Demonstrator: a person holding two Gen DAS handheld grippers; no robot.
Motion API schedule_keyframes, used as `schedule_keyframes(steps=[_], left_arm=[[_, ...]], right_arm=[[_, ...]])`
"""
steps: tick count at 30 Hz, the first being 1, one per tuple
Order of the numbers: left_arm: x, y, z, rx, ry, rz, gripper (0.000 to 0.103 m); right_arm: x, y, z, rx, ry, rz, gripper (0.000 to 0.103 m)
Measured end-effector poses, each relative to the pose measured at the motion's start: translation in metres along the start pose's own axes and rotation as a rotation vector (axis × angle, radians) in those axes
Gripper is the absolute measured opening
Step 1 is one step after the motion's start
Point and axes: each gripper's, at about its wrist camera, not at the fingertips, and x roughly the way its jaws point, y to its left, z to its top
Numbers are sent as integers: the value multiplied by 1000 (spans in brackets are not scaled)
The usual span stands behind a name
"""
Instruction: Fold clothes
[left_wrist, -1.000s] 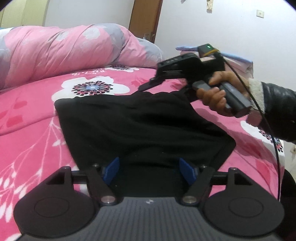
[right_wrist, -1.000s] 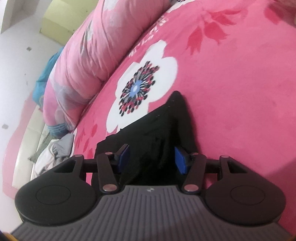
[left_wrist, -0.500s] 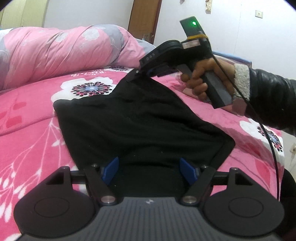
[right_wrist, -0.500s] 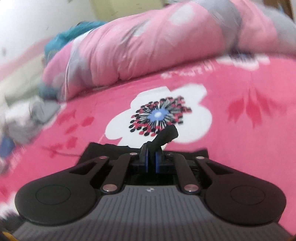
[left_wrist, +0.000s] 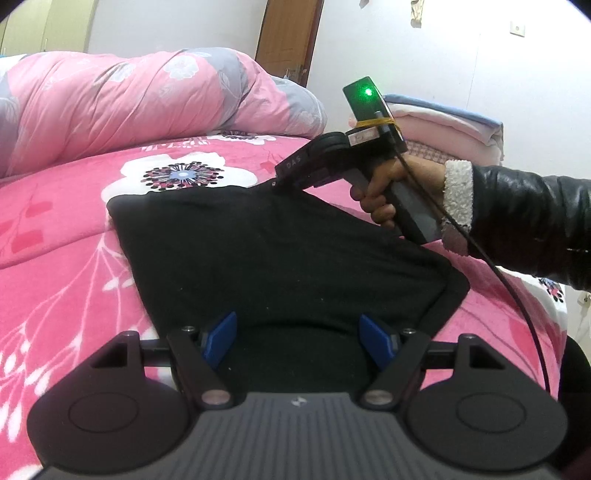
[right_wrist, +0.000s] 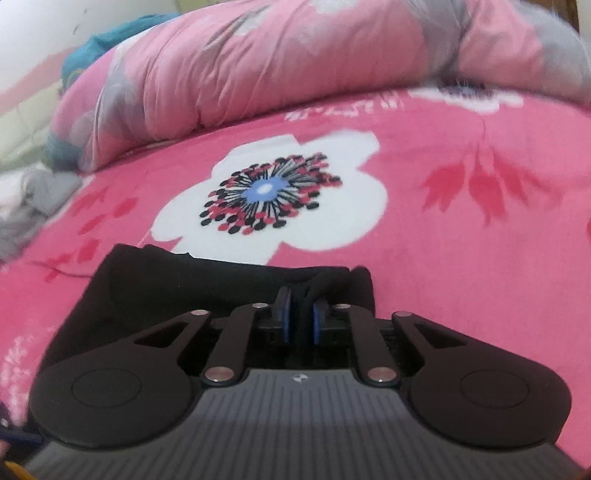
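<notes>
A black garment (left_wrist: 280, 254) lies spread on a pink flowered blanket (left_wrist: 55, 280) that covers the bed. In the left wrist view it fills the middle, from 6 o'clock up toward 12 o'clock.

The left gripper (left_wrist: 299, 339) sits low over the near edge of the cloth. Its two blue pads (left_wrist: 221, 334) are wide apart, with black cloth showing between them — they are not pinching it.

The right gripper (right_wrist: 300, 319) has its blue pads pulled close together, clamped on a bunched bit of the black garment's far corner. In the left wrist view this gripper shows at about 1 o'clock, held by a hand (left_wrist: 384, 188) in a black sleeve (left_wrist: 524, 225), and the corner is lifted a little off the blanket.

A rolled pink quilt (right_wrist: 280, 62) lies at 12 o'clock, behind a big white flower (right_wrist: 269, 199) printed on the blanket.
</notes>
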Motion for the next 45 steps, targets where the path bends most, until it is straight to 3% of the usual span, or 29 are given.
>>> schedule_keyframes(steps=[1, 3, 5, 10, 14, 19, 29, 31, 33, 45], left_arm=[[0, 0, 0, 2, 0, 1, 75], [1, 0, 0, 4, 1, 4, 75], [1, 0, 0, 6, 2, 7, 75], [-2, -3, 3, 17, 8, 44, 75], [-17, -2, 9, -14, -2, 82, 75], [-44, -16, 1, 82, 12, 136, 75], [-66, -30, -26, 40, 58, 278, 74], [-66, -31, -26, 47, 65, 299, 74], [-65, -32, -25, 51, 64, 306, 74], [-61, -25, -22, 7, 68, 317, 71]], right_arm=[[-5, -4, -1, 33, 1, 6, 18], [-14, -12, -2, 99, 3, 19, 35], [-24, -20, -3, 166, 5, 31, 44], [-108, -28, -37, 272, -55, 79, 48], [-154, -24, -91, 333, -51, 123, 48], [-166, -16, -136, 353, -20, 153, 40], [-137, -2, -141, 259, 43, 157, 37], [-133, 1, -141, 236, 50, 149, 27], [-133, 3, -141, 220, 42, 127, 9], [-158, 4, -141, 257, -53, 143, 4]])
